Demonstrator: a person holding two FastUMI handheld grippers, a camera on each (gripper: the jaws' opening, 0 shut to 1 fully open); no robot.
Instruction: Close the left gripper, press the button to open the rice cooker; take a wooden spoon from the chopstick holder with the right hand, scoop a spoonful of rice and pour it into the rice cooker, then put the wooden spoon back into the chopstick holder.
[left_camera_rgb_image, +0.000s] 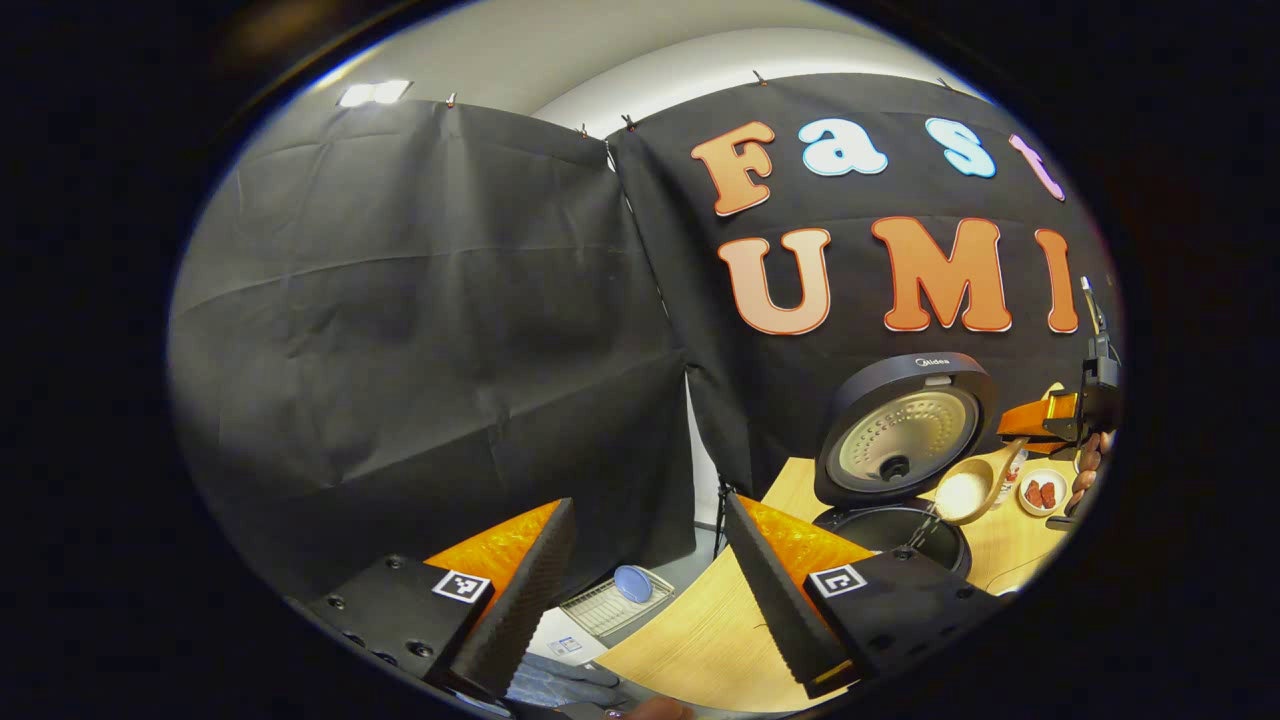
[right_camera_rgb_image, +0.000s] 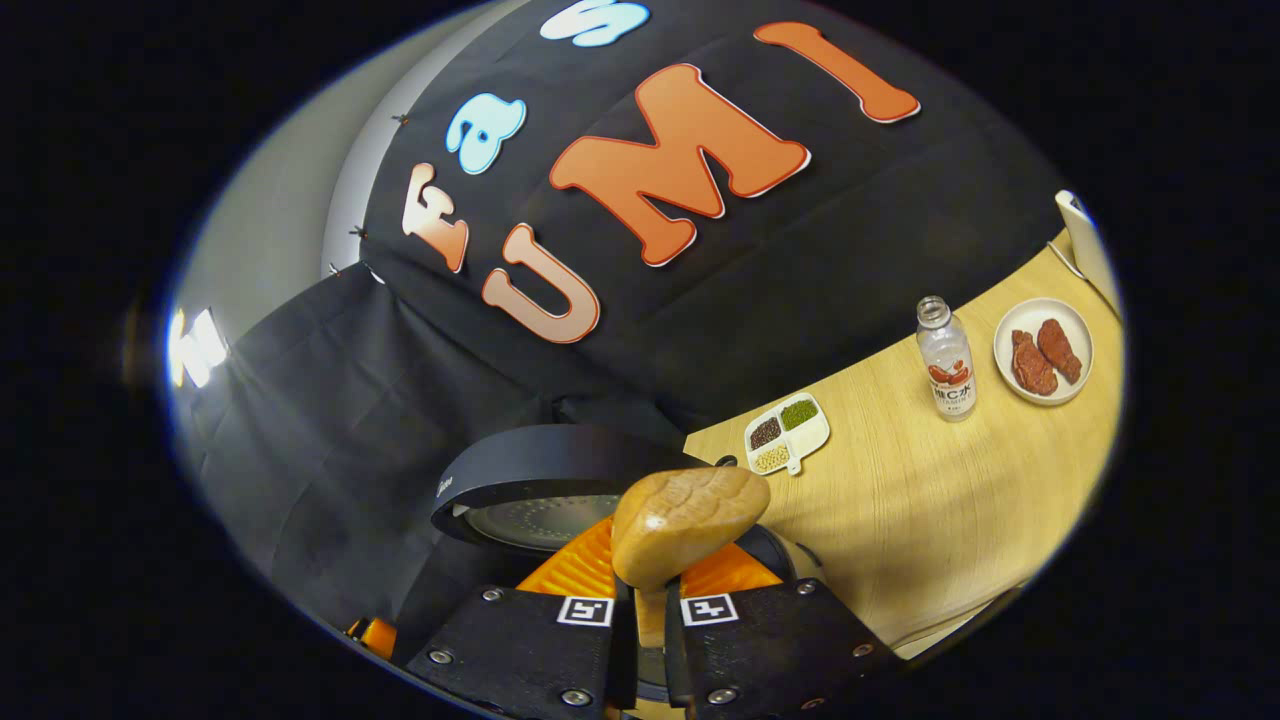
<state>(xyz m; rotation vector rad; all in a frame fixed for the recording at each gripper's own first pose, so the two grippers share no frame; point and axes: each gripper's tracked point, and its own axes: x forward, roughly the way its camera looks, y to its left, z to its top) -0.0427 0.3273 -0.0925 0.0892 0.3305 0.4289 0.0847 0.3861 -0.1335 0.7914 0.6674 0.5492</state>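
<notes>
The black rice cooker (left_camera_rgb_image: 893, 528) stands open on the wooden table (left_camera_rgb_image: 700, 640), its lid (left_camera_rgb_image: 905, 435) raised upright. A wooden spoon (left_camera_rgb_image: 975, 488) with white rice in its bowl hangs tilted just above the pot's right rim. My right gripper (left_camera_rgb_image: 1050, 418), held by a hand (left_camera_rgb_image: 1085, 470), grips its handle. In the right gripper view, the right gripper (right_camera_rgb_image: 650, 590) is shut on the spoon (right_camera_rgb_image: 690, 518), whose rounded back faces the camera above the cooker lid (right_camera_rgb_image: 530, 490). My left gripper (left_camera_rgb_image: 648, 508) is open with nothing between its fingers, off to the cooker's left.
A divided dish of beans (right_camera_rgb_image: 787, 432), a clear bottle (right_camera_rgb_image: 946, 362) and a white plate with red meat (right_camera_rgb_image: 1043, 350) sit on the table (right_camera_rgb_image: 900, 520) past the cooker. A wire rack with a blue item (left_camera_rgb_image: 620, 598) lies below the table's edge.
</notes>
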